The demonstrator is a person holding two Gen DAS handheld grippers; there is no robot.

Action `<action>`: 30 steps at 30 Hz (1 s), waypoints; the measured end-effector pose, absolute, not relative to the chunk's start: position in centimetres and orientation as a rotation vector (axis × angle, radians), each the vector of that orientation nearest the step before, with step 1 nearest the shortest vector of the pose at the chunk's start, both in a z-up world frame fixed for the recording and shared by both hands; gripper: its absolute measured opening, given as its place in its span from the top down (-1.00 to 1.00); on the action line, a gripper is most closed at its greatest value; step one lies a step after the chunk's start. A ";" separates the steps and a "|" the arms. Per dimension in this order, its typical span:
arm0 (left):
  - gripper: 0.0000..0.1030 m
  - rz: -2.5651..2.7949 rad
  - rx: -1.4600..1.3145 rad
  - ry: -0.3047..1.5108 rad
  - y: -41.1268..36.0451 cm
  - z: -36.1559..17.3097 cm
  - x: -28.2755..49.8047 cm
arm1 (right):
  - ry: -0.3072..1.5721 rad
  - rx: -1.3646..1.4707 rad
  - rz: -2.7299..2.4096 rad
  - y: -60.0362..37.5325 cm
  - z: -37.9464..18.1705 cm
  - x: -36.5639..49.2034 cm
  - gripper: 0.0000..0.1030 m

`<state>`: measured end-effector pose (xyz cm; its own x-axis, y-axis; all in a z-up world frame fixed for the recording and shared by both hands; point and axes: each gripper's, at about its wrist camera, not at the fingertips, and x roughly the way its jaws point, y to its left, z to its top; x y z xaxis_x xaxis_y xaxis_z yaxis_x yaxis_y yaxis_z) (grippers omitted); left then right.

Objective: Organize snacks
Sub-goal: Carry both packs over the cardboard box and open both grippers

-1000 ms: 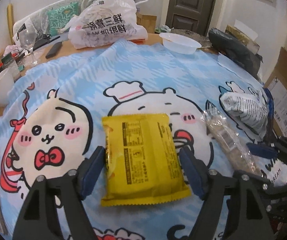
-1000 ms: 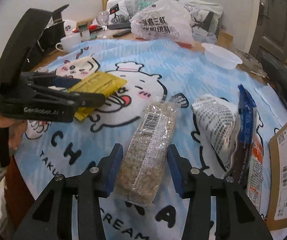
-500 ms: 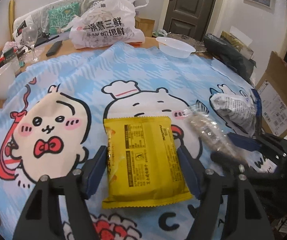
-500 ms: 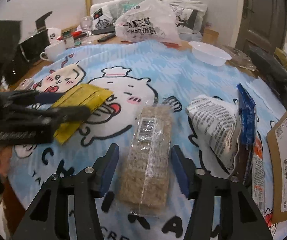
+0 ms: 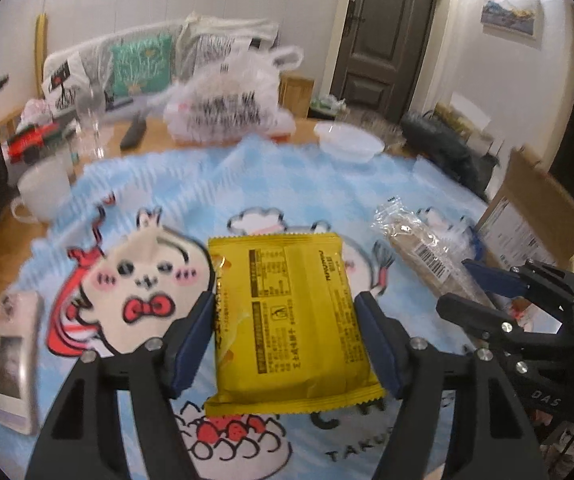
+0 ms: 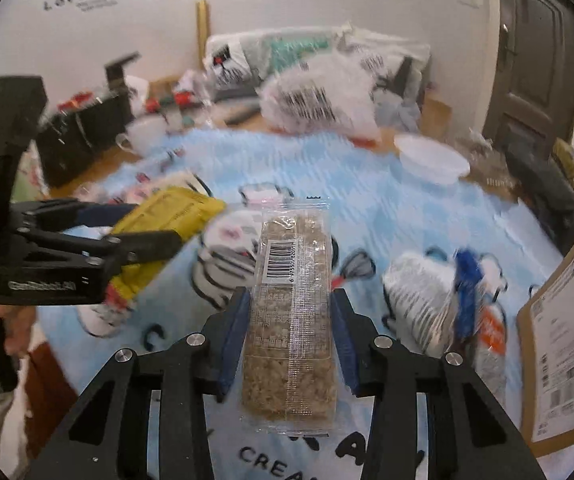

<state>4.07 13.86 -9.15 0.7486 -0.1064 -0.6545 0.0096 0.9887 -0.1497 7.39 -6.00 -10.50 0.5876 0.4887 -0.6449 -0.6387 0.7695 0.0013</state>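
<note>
Landmark: the cartoon-print blue cloth [image 5: 215, 184] over the table [image 5: 155, 136].

Off the cloth's left edge: a white mug [image 5: 43, 188], a wine glass [image 5: 91, 120] behind it, and a pale card-like item [image 5: 13, 364] lying at the cloth's near-left edge.

Over the cloth's middle-left: the left gripper [image 5: 285, 338] was clamped on the yellow snack packet [image 5: 287, 312], blue pads pressed against both long edges. The packet looked raised off the cloth, tilted up toward the far side.

Beyond the cloth's far edge: a white printed plastic bag [image 5: 227, 104], blurred, and a white bowl [image 5: 349, 144] to its right on bare table.

Over the cloth's middle-right: the right gripper [image 6: 291, 340] was clenched on the clear-wrapped cereal bar [image 6: 293, 312], barcode side up, pads on both long sides. In the left wrist view the same bar [image 5: 423, 256] angled up from that gripper, clear of the cloth.

On the cloth's right part: a crumpled white printed snack bag [image 6: 419, 300] lay flat, with a blue-and-orange packet [image 6: 475, 304] touching its right side.

Past the cloth's right edge: a cardboard box [image 6: 567, 340] with shipping labels.
</note>
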 end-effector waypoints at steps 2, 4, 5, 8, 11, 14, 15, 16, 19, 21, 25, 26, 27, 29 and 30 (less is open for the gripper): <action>-0.31 -0.080 -0.125 0.689 13.3 -7.3 3.3 | 0.632 -0.227 0.688 -6.6 -8.5 6.5 0.30; -0.31 -0.096 -0.109 0.651 12.4 -5.3 2.4 | 0.596 -0.214 0.704 -7.2 -6.7 5.7 0.30; -0.31 -0.102 -0.102 0.637 12.0 -4.5 2.0 | 0.580 -0.209 0.713 -7.6 -5.7 5.3 0.30; -0.31 -0.113 -0.069 0.583 10.2 -1.7 0.7 | 0.535 -0.207 0.730 -9.0 -3.3 4.4 0.30; -0.31 -0.129 -0.031 0.547 8.4 0.5 0.1 | 0.482 -0.203 0.718 -10.8 -1.2 3.5 0.30; -0.31 -0.157 0.001 0.513 5.9 2.7 0.0 | 0.434 -0.195 0.695 -12.9 0.5 3.1 0.30; -0.31 -0.168 0.008 0.504 5.0 3.3 0.1 | 0.422 -0.189 0.687 -13.7 1.0 3.1 0.30; -0.31 -0.183 0.018 0.493 3.9 4.0 0.4 | 0.411 -0.181 0.678 -14.6 1.4 3.1 0.30; -0.31 -0.237 0.037 0.468 0.8 5.5 1.3 | 0.386 -0.155 0.646 -17.5 2.3 3.2 0.30; -0.31 -0.272 0.053 0.459 -1.4 6.2 2.1 | 0.374 -0.142 0.617 -19.4 2.7 3.3 0.30; -0.31 -0.355 0.098 0.457 -7.0 7.1 4.6 | 0.370 -0.105 0.551 -23.7 3.0 4.1 0.30; -0.31 -0.371 0.103 0.459 -8.2 7.1 5.2 | 0.371 -0.096 0.529 -24.9 2.9 4.3 0.30; -0.31 -0.390 0.109 0.463 -9.6 7.1 5.9 | 0.374 -0.090 0.505 -26.1 2.7 4.7 0.30; -0.31 -0.434 0.127 0.481 -12.5 7.1 7.5 | 0.391 -0.075 0.459 -28.3 2.2 5.7 0.30; -0.31 -0.454 0.135 0.491 -13.9 6.9 8.4 | 0.400 -0.069 0.443 -29.1 2.0 6.3 0.30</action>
<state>8.42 -13.93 6.94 0.7848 -0.3878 -0.4834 0.4517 0.8920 0.0176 6.26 -29.13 1.97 0.8273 0.4033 -0.3911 -0.4302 0.9025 0.0208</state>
